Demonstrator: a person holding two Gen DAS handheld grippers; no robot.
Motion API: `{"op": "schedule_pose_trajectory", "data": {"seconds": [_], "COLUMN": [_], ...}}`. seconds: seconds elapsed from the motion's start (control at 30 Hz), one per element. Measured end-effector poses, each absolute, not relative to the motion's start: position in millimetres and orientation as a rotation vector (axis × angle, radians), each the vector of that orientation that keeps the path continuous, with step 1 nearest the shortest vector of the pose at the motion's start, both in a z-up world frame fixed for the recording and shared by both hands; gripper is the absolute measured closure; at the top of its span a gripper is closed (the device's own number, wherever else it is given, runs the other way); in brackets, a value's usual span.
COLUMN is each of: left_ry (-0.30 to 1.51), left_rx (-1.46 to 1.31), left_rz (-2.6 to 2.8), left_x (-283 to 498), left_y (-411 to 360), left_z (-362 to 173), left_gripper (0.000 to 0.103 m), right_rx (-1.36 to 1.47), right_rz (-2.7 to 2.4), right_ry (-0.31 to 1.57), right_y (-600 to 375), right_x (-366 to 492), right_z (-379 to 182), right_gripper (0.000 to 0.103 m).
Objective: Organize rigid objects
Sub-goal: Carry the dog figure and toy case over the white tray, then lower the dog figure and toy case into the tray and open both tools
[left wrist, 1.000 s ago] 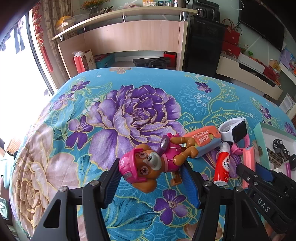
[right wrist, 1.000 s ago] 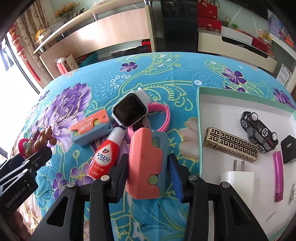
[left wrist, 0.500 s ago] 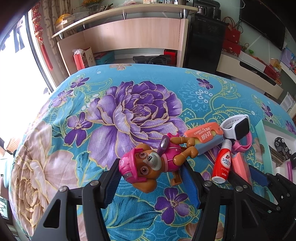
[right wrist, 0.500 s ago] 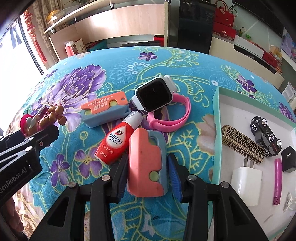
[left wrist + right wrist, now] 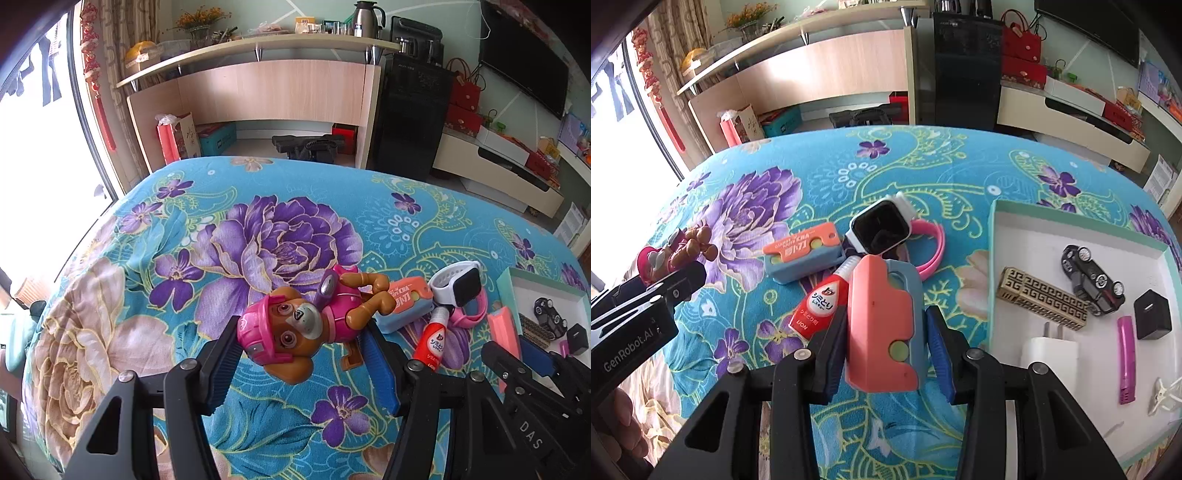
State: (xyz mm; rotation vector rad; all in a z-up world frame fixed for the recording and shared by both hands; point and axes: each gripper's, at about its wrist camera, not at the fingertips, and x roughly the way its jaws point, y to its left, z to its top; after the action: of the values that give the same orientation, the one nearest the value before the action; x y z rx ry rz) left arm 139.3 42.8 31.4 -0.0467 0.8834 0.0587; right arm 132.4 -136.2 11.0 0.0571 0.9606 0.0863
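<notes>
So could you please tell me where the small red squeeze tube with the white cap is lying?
In the right wrist view, the red tube lies on the floral cloth, left of the right gripper, its cap pointing at the pink-strapped watch.

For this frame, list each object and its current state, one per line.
Left gripper: shut on pink-helmeted brown puppy figure, lifted.
Right gripper: shut on coral-and-blue plastic toy knife.
Second coral-and-blue toy knife: lying on cloth.
White smartwatch with pink strap: screen dark.
Red tube: capped, lying flat.
Black toy car: in tray, on its side.
</notes>
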Motion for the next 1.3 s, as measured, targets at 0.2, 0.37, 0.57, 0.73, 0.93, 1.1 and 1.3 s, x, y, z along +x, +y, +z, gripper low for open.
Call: {"op": "schedule_pose_trajectory", "data": {"seconds": [0.2, 0.37, 0.57, 0.73, 0.93, 1.1, 1.3], "left_ry": [0.836, 0.820, 0.811, 0.818, 0.846, 0.888, 0.936], "left_rx": [-0.036, -0.014, 0.046, 0.101, 0.185, 0.242, 0.286], "left_rz": [-0.009, -0.128, -0.268, -0.378, -0.494, -0.550, -0.595], "left_x": [131.5, 127.0, 116.6, 106.1, 91.7, 84.0, 78.2], "left_y": [23.1, -11.9, -62.4, -103.4, -152.2, -178.4, -194.8], "left_z": [49.3, 56.8, 62.4, 62.1, 51.0, 36.0, 20.9], "left_gripper": [0.037, 0.037, 0.037, 0.037, 0.037, 0.037, 0.037], "right_rx": [0.100, 0.140, 0.190, 0.224, 0.262, 0.281, 0.301], "right_rz": [0.020, -0.073, -0.192, -0.269, -0.336, -0.343, -0.314], "right_ry": [0.913, 0.908, 0.908, 0.902, 0.903, 0.922, 0.931], "right_y": [-167.0, -206.5, -256.8, -290.3, -320.2, -328.0, -327.3], "right_x": [118.8, 105.2, 83.5, 66.9, 53.9, 51.8, 53.3], "right_z": [31.4, 36.7, 38.7, 41.3, 41.7, 36.1, 32.9], "right_gripper": [0.060, 0.060, 0.060, 0.060, 0.060, 0.060, 0.060]}}
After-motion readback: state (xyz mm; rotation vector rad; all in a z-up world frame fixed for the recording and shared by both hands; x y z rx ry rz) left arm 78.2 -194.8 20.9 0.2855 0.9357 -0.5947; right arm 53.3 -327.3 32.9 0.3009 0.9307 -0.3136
